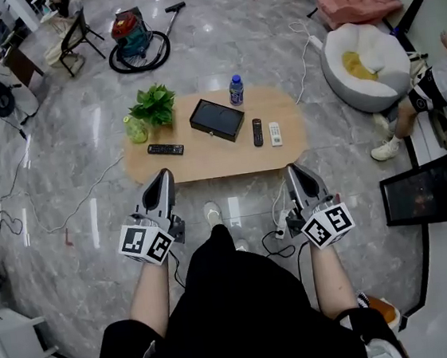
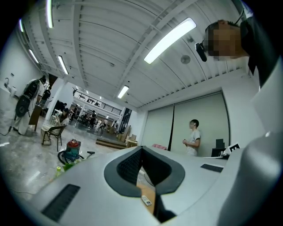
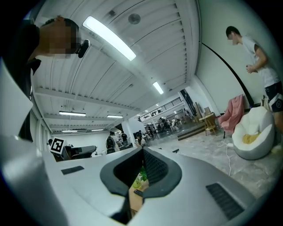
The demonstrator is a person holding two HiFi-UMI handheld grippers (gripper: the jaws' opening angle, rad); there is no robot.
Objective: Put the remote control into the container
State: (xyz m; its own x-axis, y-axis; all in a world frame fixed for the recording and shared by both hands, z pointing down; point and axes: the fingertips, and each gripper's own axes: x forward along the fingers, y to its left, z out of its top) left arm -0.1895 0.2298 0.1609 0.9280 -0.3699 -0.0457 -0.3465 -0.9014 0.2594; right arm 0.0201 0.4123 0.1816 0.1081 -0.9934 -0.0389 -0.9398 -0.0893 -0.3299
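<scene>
Looking at the remotes first, because we count three and the task only names one. A long black remote [image 1: 166, 149] lies crosswise near the left end of the tabletop [image 1: 206, 164]. A short black remote [image 1: 257, 132] and a white remote [image 1: 275, 133] lie side by side, just apart, toward the right end.

All three look like light, stiff plastic slabs with hard, smooth shells, so probably a bit slippery but not delicate. They're lying flat, so we'd pinch across the narrow width on the two long edges. Grabbing around the middle should stop either end from dipping.

The container [image 1: 217, 119] is a black, shallow rectangular box sitting at an angle between the long remote and the other two, toward the far side. Its top reads as dark and glossy. We can't tell from here whether that's a lid or the inside.

Behind it stands a water bottle [image 1: 236, 90] with a blue label. A leafy potted plant [image 1: 153, 104] and a small green bottle [image 1: 136, 129] sit at the far left. The tabletop is pale wood with rounded ends, standing on a shiny grey marble-look floor [image 1: 93, 229].

Our left gripper [image 1: 162, 179] and right gripper [image 1: 293, 172] hang level on the near side, clear of the tabletop. Both sets of jaws are closed right up with nothing between them. So nothing's been picked up yet, and we reckon the right one is nearer the pair.
</scene>
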